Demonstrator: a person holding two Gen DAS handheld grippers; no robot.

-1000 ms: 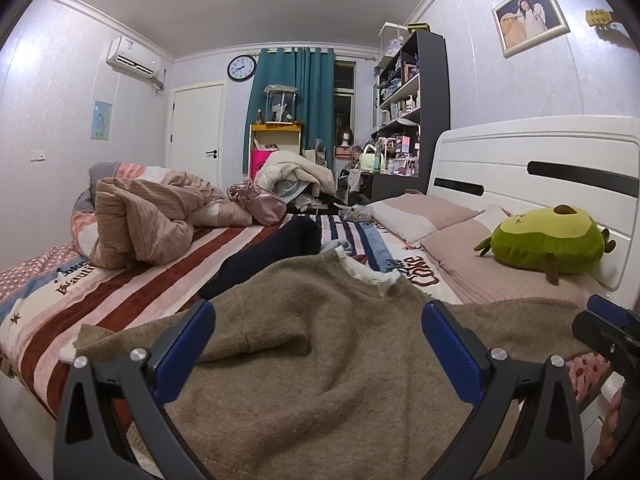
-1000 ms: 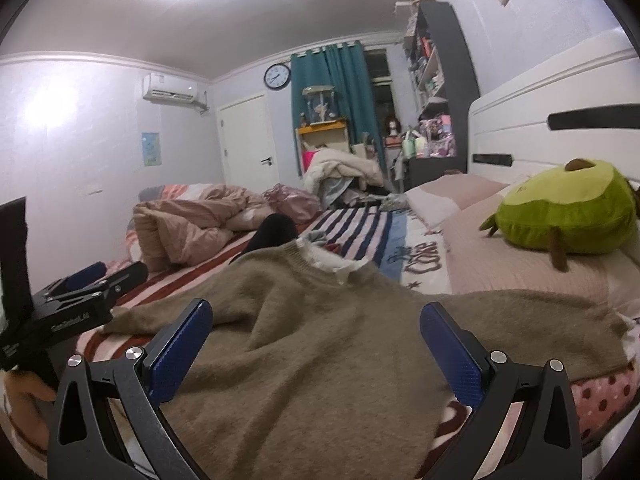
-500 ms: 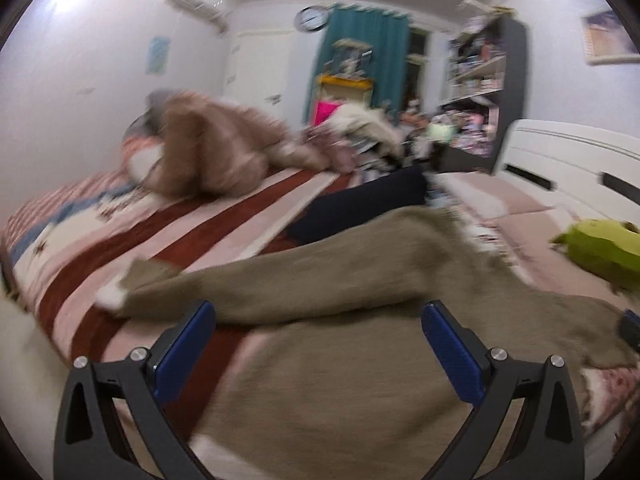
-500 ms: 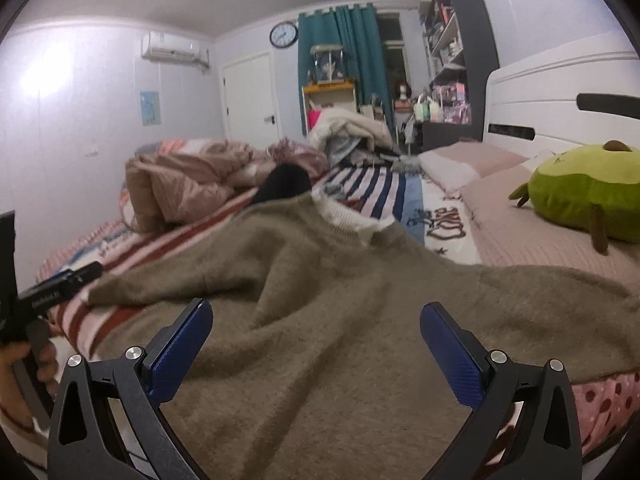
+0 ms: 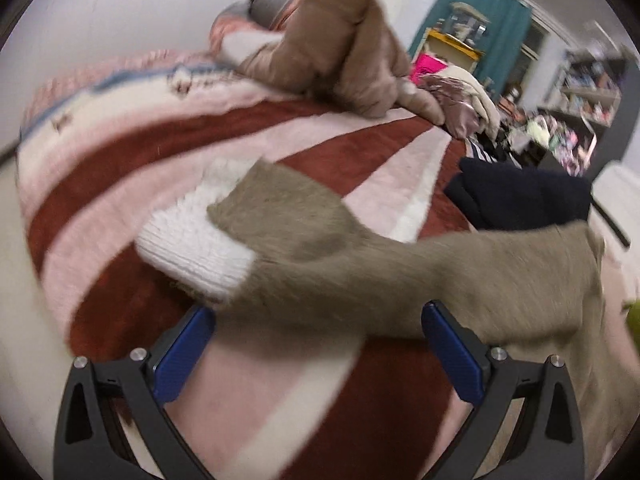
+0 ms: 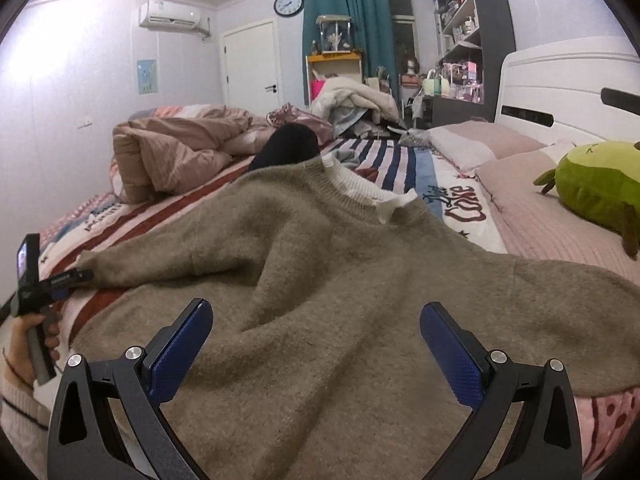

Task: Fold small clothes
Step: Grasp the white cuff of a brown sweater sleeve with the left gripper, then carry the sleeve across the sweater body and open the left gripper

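Observation:
A tan knit sweater [image 6: 328, 280] with a white collar lies spread flat on the striped bed, both sleeves out. My right gripper [image 6: 316, 344] is open and empty, low over the sweater's body near its hem. My left gripper [image 5: 318, 344] is open and empty, just short of the left sleeve [image 5: 360, 256], whose white cuff [image 5: 196, 240] lies on the red and pink stripes. In the right wrist view the left gripper [image 6: 66, 280] sits at the left sleeve's end.
A crumpled pink quilt [image 6: 176, 152] lies at the far left of the bed. A dark folded garment [image 5: 524, 196] lies beyond the sweater. A green avocado plush [image 6: 596, 188] rests on pink pillows by the white headboard [image 6: 560, 84]. Shelves and clutter stand behind.
My left gripper has swung left and dropped toward the left sleeve's cuff, which now fills its view. My right gripper has lowered slightly over the sweater's body. Both stay open.

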